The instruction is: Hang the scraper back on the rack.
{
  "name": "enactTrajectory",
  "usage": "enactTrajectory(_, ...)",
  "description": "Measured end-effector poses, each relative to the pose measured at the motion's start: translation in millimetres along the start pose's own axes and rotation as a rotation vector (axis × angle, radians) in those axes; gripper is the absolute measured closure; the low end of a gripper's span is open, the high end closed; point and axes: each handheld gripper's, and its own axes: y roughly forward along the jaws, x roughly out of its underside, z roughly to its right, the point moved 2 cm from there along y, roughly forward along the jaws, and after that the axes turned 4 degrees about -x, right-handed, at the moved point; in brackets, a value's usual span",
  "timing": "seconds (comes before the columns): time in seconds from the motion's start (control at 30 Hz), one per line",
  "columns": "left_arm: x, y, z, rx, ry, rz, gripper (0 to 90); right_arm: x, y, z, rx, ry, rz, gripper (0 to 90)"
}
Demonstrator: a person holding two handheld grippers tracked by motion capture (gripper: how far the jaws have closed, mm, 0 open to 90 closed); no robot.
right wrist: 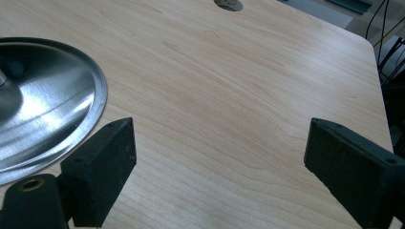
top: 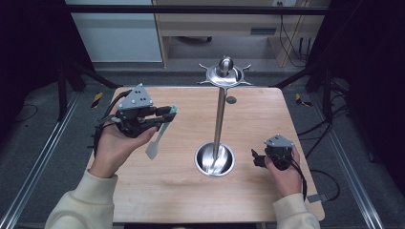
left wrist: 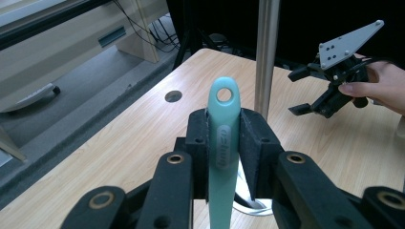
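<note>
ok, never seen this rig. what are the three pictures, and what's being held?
No robot arm here: a person holds a hand-held gripper in each hand at a wooden table. The high view looks down from above the person's side. The other two come from cameras riding on each gripper, looking along its black jaws. The left hand-held gripper is shut on a teal spatula, handle hole up in its own view, blade hanging below in the high view. The right hand-held gripper is open and holds nothing. A steel stand, with a round base, pole and hooked top, is on the table.
</note>
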Motion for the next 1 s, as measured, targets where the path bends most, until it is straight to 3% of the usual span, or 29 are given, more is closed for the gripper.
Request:
enactTrajectory(0.53,-18.0,3.6,8.9,-0.011,-0.007,0.058,74.6,-0.5,-1.1,0.0,0.0,-0.002,0.007,11.0)
enactTrajectory(0.73,-23.8,2.6,10.8,-0.021,0.001,0.06,74.6,0.6,-1.6,1.5,-0.006,0.022,0.005,10.6)
enactTrajectory(1.0,-24.0,2.0,11.0,-0.025,0.004,0.061,74.6,0.5,-1.1,1.2,-0.004,0.017,0.001,10.5)
